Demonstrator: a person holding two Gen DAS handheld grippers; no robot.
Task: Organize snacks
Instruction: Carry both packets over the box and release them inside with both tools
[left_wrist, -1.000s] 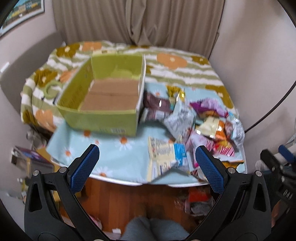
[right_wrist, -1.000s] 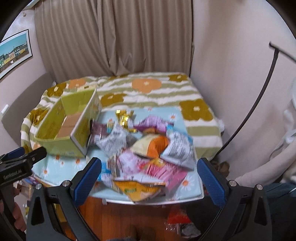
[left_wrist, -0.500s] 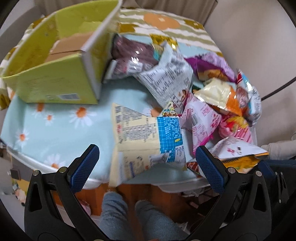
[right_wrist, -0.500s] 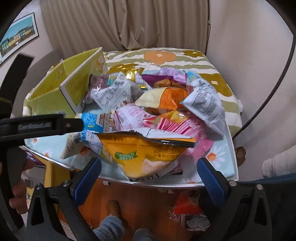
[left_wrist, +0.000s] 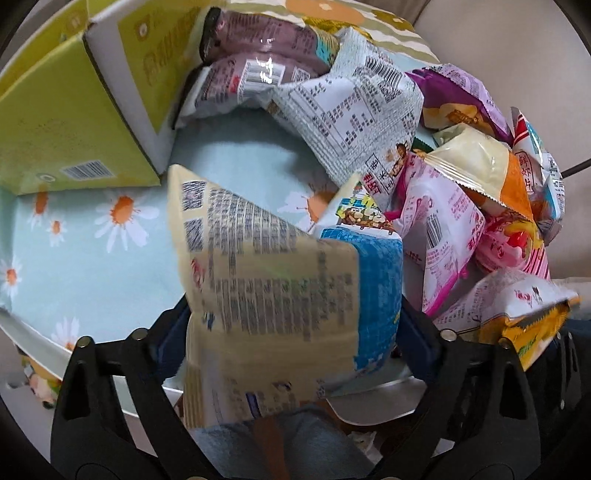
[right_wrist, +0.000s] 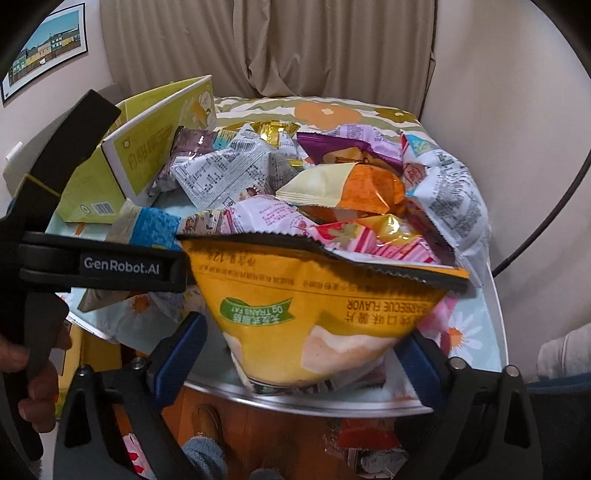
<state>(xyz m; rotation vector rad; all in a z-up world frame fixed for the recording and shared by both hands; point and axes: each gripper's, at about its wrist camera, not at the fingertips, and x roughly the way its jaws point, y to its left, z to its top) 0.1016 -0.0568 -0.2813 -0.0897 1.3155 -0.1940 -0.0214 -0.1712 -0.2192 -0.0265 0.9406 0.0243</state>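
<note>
A cream and blue snack bag (left_wrist: 273, 288) lies at the table's front edge between the fingers of my left gripper (left_wrist: 291, 332), whose jaws stand around it, still wide. A yellow chip bag (right_wrist: 317, 306) lies between the fingers of my right gripper (right_wrist: 306, 343), jaws wide on either side. Neither bag looks squeezed. A pile of several snack bags (left_wrist: 443, 166) lies behind them; it also shows in the right wrist view (right_wrist: 332, 184). The green cardboard box (left_wrist: 74, 122) stands open at the left, also in the right wrist view (right_wrist: 147, 158).
The table has a daisy-print cloth (left_wrist: 92, 240) and a metal front rim (right_wrist: 332, 402). The left gripper's body (right_wrist: 92, 266) crosses the right wrist view at the left. More packets (right_wrist: 362, 439) lie on the wooden floor below. Curtains (right_wrist: 295, 48) hang behind.
Both grippers have moved forward and down to the table's front edge. The cream and blue bag now sits between the left fingers, the yellow bag between the right fingers.
</note>
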